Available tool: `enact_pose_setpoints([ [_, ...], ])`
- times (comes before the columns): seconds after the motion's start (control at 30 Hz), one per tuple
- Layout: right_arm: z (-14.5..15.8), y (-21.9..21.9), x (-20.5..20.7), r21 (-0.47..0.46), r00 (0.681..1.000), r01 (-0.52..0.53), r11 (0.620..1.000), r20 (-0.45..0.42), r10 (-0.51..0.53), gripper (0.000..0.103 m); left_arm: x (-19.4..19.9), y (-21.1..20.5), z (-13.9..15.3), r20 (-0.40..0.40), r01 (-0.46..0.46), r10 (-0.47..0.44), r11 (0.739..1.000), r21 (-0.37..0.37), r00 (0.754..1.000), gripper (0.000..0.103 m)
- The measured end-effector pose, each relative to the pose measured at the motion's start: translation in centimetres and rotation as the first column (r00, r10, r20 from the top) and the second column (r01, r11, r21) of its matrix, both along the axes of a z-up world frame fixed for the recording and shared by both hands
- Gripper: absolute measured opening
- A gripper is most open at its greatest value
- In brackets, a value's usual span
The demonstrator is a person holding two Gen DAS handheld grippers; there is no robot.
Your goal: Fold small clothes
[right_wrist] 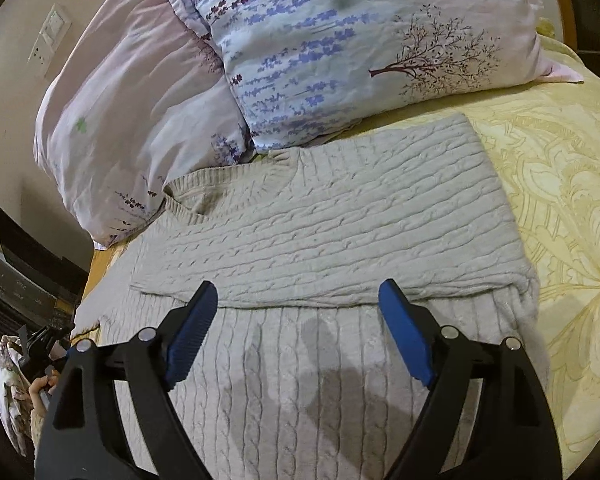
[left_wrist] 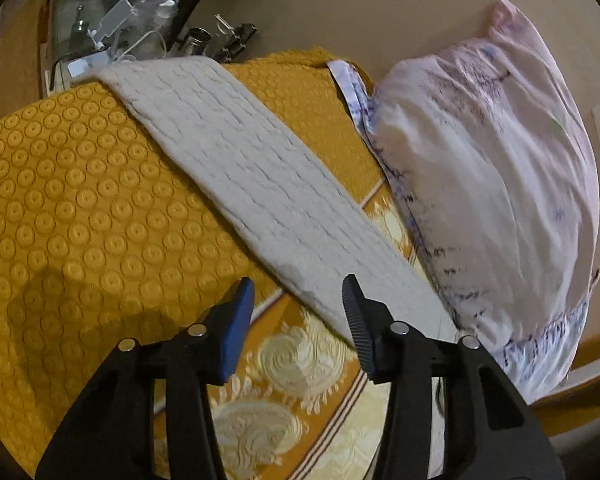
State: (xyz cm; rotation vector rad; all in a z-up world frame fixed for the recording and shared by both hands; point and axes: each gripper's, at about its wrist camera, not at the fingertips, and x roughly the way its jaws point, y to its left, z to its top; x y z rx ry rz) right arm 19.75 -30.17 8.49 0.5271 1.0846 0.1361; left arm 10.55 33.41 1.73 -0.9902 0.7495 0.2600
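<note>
Sweater [right_wrist: 320, 216] is seen spread on bed w/ long axis running across, nearer right tool [right_wrist: 296, 320], both right & left tool [left_wrist: 298, 312] held open, empty.

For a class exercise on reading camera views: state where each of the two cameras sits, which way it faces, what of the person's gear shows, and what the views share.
Left wrist: on the left gripper, looking down along its open fingers at the cream knitted sweater on the mustard bedspread, pillow beyond.
Right wrist: on the right gripper, looking down along open fingers at the sweater's folded part, pillows behind.
Shared: the sweater, the pink pillow.
</note>
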Motion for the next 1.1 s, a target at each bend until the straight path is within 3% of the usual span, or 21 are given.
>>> enact_pose_setpoints([
  [0.23, -0.2, -0.3, -0.2, 0.006, 1.000, 0.008, 1.000, -0.007, -0.008, 0.082, 0.8, 2.2, -0.6, 0.029, -0.072, 0.073, 0.997, -0.038, 0.997, 0.039],
  [0.53, -0.3, -0.9, -0.6, 0.015, 1.000, 0.020, 1.000, -0.002, -0.020, 0.082, -0.1, 4.5, -2.2, 0.047, -0.161, 0.167, 0.982, -0.099, 0.985, 0.009],
  [0.67, -0.3, -1.5, -0.8, 0.021, 1.000, 0.029, 0.999, 0.003, -0.029, 0.082, 0.6, 4.2, -1.4, 0.059, -0.151, 0.154, 0.987, -0.059, 0.986, 0.006],
  [0.8, -0.3, -2.1, -1.1, 0.028, 0.999, 0.035, 0.999, 0.009, -0.035, 0.082, 1.6, 2.5, 1.2, 0.136, -0.095, 0.095, 0.995, -0.004, 0.986, 0.006],
  [0.93, -0.2, -2.4, -1.2, 0.034, 0.999, 0.037, 0.999, 0.019, -0.038, 0.082, 3.2, -1.6, 4.8, 0.244, 0.032, -0.043, 0.998, 0.049, 0.969, 0.006],
  [1.1, -0.2, -2.4, -1.4, 0.040, 0.999, 0.038, 0.999, 0.026, -0.039, 0.082, 5.8, -10.0, 8.4, 0.341, 0.258, -0.283, 0.959, 0.118, 0.897, 0.006],
])
